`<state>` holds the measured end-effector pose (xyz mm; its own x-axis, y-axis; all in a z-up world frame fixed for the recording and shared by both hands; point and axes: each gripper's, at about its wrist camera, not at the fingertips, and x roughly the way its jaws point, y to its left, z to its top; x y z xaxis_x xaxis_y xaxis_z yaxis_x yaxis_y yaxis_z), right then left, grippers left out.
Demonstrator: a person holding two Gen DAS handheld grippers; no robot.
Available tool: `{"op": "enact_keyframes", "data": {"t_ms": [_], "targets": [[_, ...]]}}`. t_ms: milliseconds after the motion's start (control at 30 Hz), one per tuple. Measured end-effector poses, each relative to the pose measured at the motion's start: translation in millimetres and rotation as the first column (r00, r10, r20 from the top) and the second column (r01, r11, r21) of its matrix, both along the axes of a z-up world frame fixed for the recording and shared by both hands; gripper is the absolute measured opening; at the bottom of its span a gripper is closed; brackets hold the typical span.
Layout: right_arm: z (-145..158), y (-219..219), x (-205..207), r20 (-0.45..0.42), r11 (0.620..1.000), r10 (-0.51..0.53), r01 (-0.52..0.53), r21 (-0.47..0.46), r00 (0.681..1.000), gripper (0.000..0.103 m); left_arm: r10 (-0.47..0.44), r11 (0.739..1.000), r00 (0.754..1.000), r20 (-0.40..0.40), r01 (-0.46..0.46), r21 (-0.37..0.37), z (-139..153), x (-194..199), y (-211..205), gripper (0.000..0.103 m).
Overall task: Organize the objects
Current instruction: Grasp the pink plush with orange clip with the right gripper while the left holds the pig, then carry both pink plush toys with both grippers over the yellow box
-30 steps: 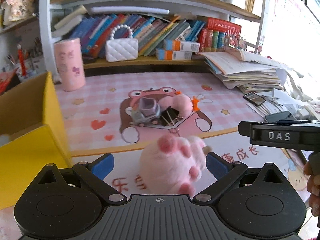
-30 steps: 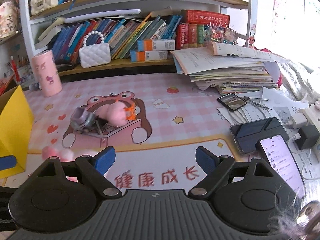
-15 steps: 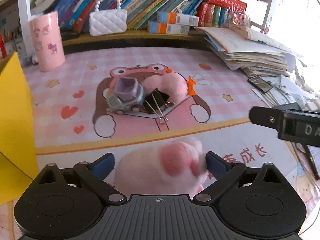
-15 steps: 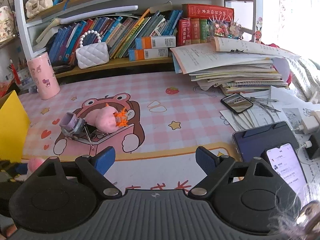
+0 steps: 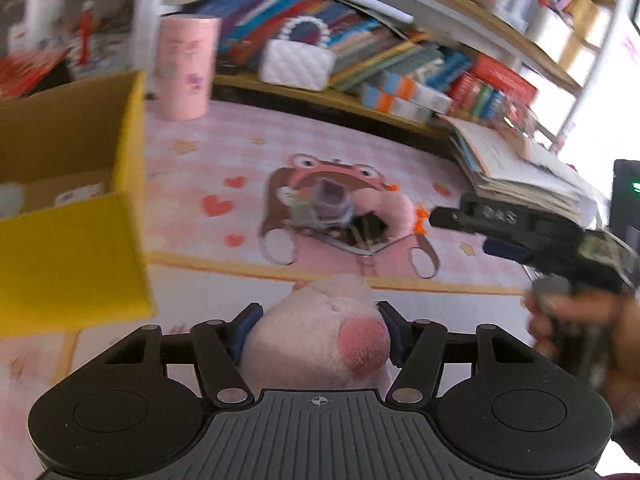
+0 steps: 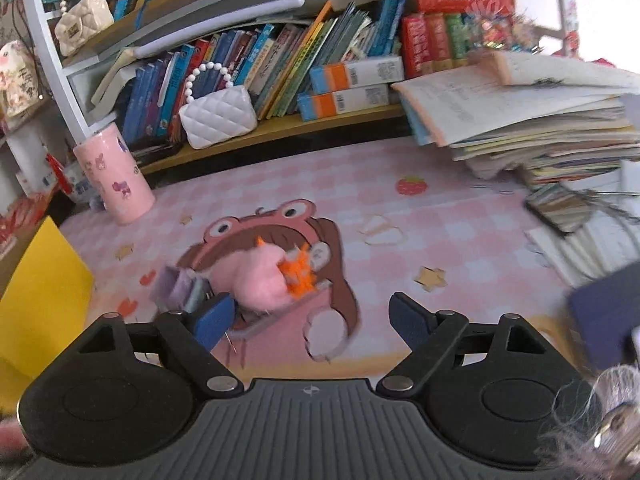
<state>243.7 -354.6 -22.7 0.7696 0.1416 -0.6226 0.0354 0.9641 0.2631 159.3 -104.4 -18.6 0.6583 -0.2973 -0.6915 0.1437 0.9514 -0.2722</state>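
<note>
A pink plush paw (image 5: 316, 340) sits between the blue pads of my left gripper (image 5: 320, 316). Its jaws are closing and both pads press into the plush. The open yellow box (image 5: 80, 248) stands close on the left. On the cartoon desk mat (image 6: 400, 240) lies a small heap: a pink plush ball with orange bits (image 6: 260, 276), a grey and purple toy car (image 6: 180, 288) and black binder clips (image 5: 368, 226). My right gripper (image 6: 310, 312) hovers just short of that heap, closing slightly, with nothing between its fingers.
A pink cup (image 6: 116, 176) and a white quilted purse (image 6: 218, 116) stand at the back by the bookshelf. A tall stack of books and papers (image 6: 540, 120), a phone (image 6: 556, 208) and a dark tablet (image 6: 608, 312) crowd the right side. A hand (image 5: 580, 320) holds the right gripper.
The left jaws have come in onto the plush paw, and the left view has swung towards the yellow box. The right gripper has moved closer to the toy heap.
</note>
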Motion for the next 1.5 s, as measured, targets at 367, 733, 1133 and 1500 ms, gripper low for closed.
{"op": "enact_keyframes", "data": {"t_ms": [367,733,1133,1500], "targets": [[-29,25,82,-0.093,0.990,0.136,-0.134,0.032,0.986,0.070,0.109,0.993,0.994,0.005,-0.109,0.033,6,-26,31,0.060],[-18,18,66,-0.052,0.994,0.105,-0.103,0.035,0.993,0.056,0.096,0.995,0.995,0.032,-0.097,0.011,10,-30,36,0.061],[25,17,-28,-0.018,0.998,0.002,-0.001,0.070,1.000,0.056,0.045,0.998,0.998,0.048,-0.043,-0.046,9,-33,39,0.061],[21,98,-105,-0.043,0.982,0.184,-0.186,-0.030,0.982,0.056,0.107,0.989,0.993,0.043,-0.102,-0.105,8,-58,83,0.061]]}}
